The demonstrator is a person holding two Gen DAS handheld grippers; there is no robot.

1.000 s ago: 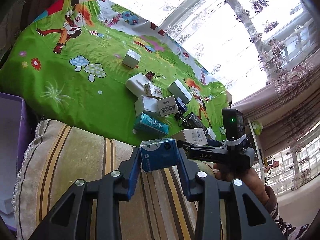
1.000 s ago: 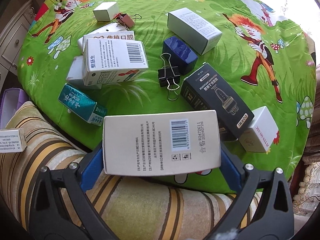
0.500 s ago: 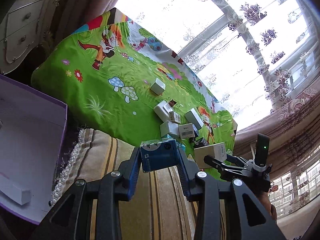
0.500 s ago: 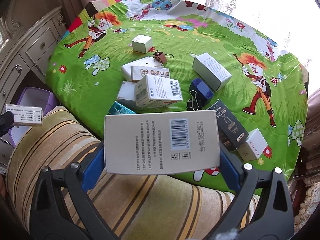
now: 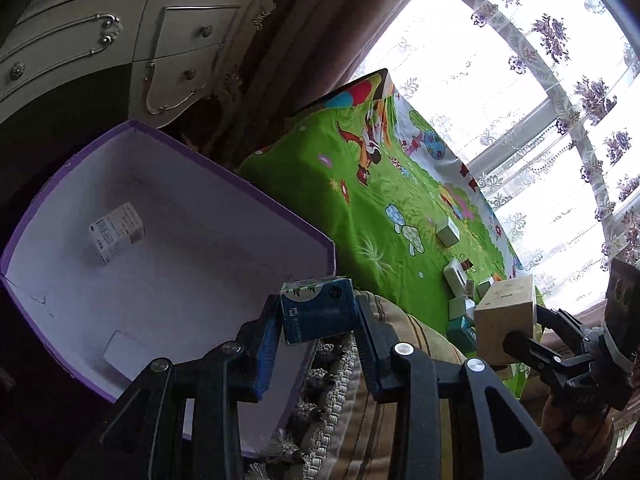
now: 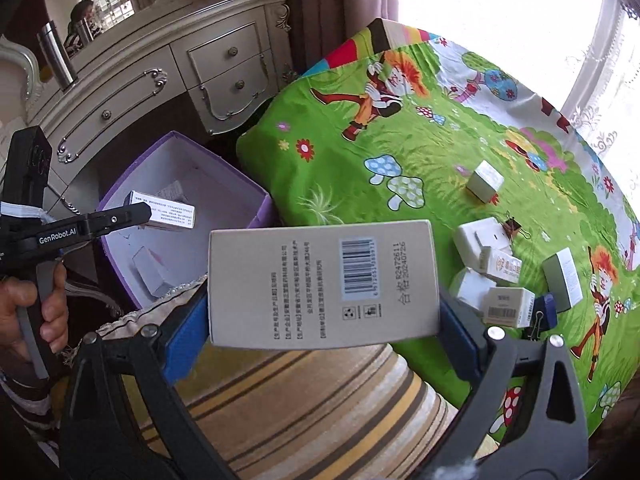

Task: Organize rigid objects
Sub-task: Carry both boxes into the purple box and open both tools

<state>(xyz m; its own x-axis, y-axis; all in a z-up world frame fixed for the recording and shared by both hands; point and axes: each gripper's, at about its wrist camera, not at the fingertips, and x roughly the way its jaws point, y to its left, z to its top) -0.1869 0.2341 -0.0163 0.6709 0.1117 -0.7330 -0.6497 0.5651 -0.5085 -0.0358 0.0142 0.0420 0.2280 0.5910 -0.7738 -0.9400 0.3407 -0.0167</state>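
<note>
Left claw [image 5: 318,316] clamped blue carton [image 5: 318,312], right claw [image 6: 322,320] clamped beige box [image 6: 322,284]; best released low inside purple bin [image 5: 256,196], clear of its rim.

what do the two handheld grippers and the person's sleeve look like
Both grippers are black plastic with angular cut-out finger arms, silver screws and blue pads. The left gripper reads GenRobot.AI in white on its side in the right wrist view, with pale tape around its body and a grey trigger. The right gripper has the same build. The sleeve at the left hand is dark with pale stripes.
</note>
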